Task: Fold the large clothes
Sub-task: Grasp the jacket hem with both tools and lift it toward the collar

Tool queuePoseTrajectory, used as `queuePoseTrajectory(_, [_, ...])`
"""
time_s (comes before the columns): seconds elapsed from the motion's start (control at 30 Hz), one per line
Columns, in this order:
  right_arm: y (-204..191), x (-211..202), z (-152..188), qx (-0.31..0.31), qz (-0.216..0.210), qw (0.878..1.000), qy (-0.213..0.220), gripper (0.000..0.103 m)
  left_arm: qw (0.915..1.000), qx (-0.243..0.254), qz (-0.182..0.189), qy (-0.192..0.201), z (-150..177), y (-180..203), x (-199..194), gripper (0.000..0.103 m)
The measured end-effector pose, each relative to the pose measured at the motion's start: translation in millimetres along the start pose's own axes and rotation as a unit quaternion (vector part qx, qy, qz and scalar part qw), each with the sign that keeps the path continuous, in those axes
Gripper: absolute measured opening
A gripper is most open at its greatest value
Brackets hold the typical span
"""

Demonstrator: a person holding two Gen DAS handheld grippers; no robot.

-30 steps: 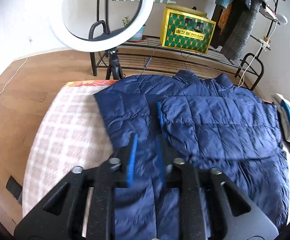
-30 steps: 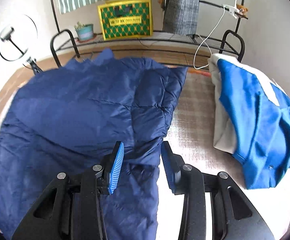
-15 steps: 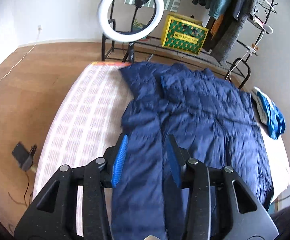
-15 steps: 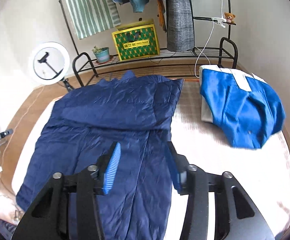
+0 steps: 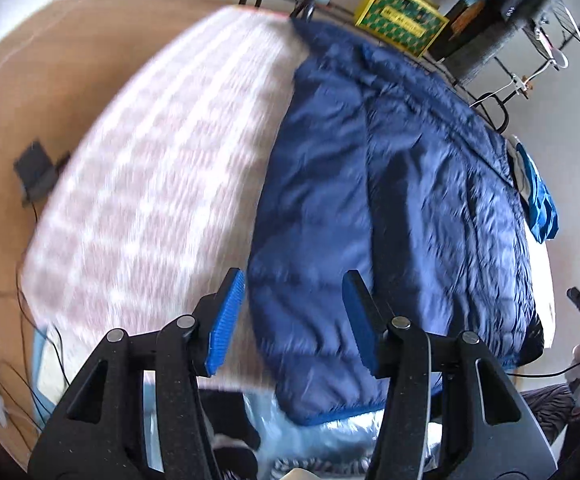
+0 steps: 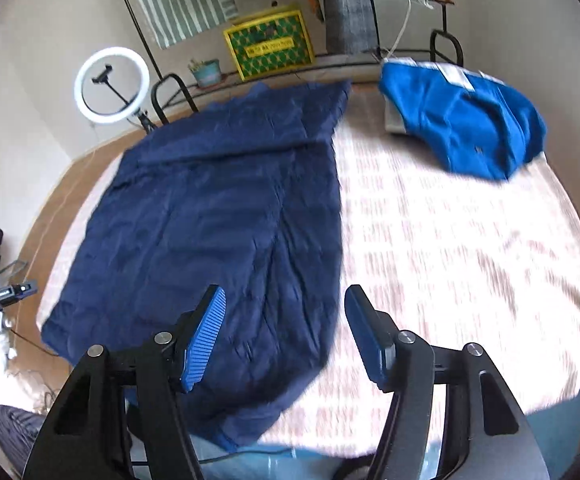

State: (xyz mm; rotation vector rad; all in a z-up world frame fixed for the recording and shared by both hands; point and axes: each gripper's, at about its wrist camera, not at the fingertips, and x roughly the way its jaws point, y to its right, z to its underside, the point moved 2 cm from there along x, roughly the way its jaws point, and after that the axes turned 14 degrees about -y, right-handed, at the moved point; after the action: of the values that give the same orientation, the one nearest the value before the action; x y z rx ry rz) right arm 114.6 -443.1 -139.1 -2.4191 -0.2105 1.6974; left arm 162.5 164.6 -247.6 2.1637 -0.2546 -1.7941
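Navy quilted jacket (image 6: pixel 217 216) lies spread flat on the bed (image 6: pixel 450 248), whose cover is a pale pink-and-white check, and you can take the jacket as your landmark for everything else. Its collar end points toward the black metal rack (image 6: pixel 169 88) at the far side of the room, and its hem end hangs slightly over the bed edge nearest you. One long strip of it is folded over onto the body, leaving a straight lengthwise edge.

Your left tongs (image 5: pixel 294 320) hover above the jacket's hem corner, with the left finger (image 5: pixel 225 320) over bare checked cover just beside the jacket's edge and the other finger over the navy fabric. The jaws are opening and nothing is gripped between them.

Your right tongs (image 6: pixel 285 332) hover over the opposite long edge of the jacket near the hem, one finger above the fabric and the other above the bed cover just beside it. These jaws are opening too, with nothing pressed between the pads.

Well apart from the jacket, toward the far corner of the bed, sits a bright blue garment (image 6: pixel 466 128) with white panels, loosely bundled. Beyond the jacket's collar stand a ring light (image 6: pixel 111 84) on a stand and a yellow-and-green box (image 6: pixel 269 48) on the rack
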Motion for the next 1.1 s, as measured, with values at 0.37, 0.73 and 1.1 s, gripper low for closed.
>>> queuePoseTrajectory(0.37, [-1.9, 57.8, 49.2, -0.02, 0.04, 0.994, -0.105, 0.062, 0.9986, 0.0, 0.0, -0.053, 34.9, -12.4, 35.9, 0.052])
queuePoseTrajectory(0.73, [17.6, 69.9, 78.1, 0.001, -0.015, 0.988, -0.156, 0.061, 0.9972, 0.008, 0.014, -0.074, 42.7, -9.4, 46.8, 0.041])
queuePoseTrajectory(1.1, [23.6, 71.7, 81.4, 0.04, -0.156, 0.97, -0.181, 0.039, 0.9932, -0.007, 0.078, -0.086, 54.3, -8.8, 42.8, 0.015])
